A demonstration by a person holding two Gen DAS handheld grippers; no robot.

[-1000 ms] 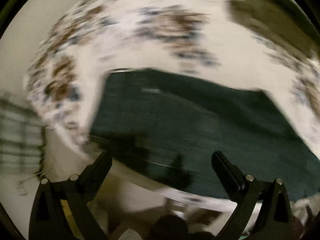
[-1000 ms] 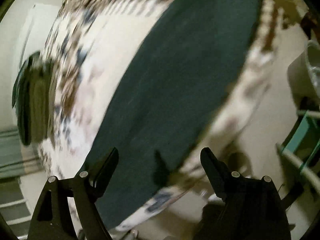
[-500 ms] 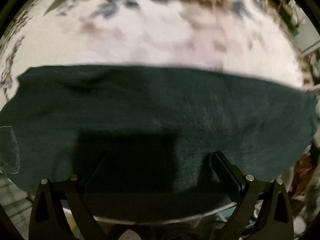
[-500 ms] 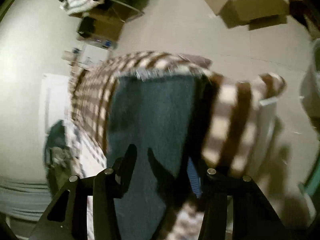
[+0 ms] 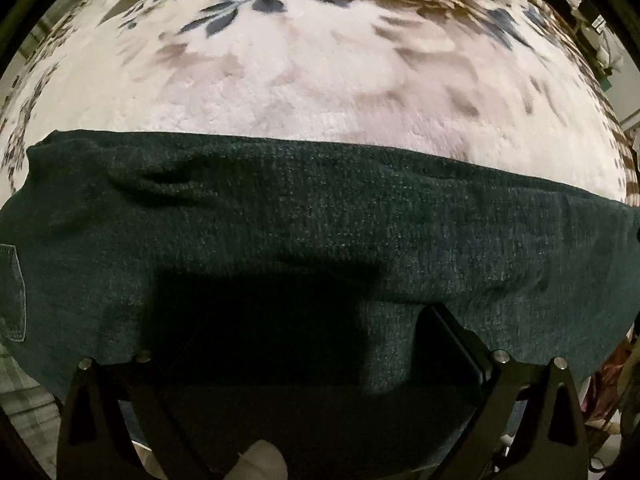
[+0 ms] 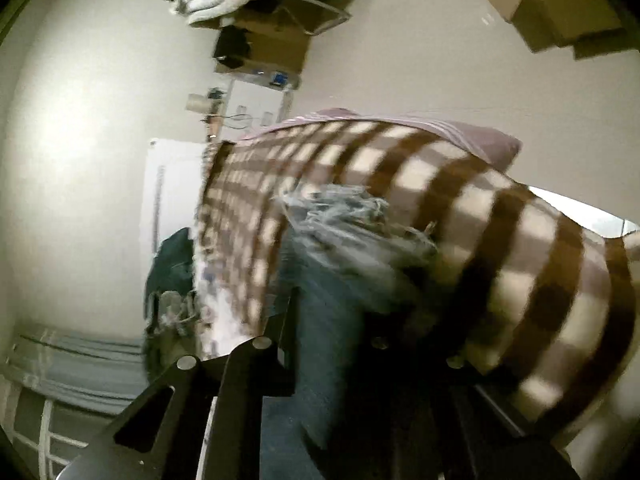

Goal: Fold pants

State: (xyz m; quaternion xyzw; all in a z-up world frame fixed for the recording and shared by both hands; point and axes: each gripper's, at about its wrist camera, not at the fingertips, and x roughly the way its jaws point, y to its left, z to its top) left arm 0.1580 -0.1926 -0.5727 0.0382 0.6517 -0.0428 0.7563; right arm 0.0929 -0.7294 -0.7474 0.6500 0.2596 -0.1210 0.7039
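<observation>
The dark pants (image 5: 320,240) lie flat on a soft blanket (image 5: 320,72) with flowers on it. The left gripper (image 5: 304,328) is spread wide over the pants. The right gripper (image 6: 332,320) pinches the frayed end of the pants, and cardboard boxes (image 6: 552,12) sit on the floor beyond the blanket.

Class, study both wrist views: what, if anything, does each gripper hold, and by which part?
The right gripper pinches the pants near their frayed hem. The left gripper is open over the pants' near edge, holding nothing.
</observation>
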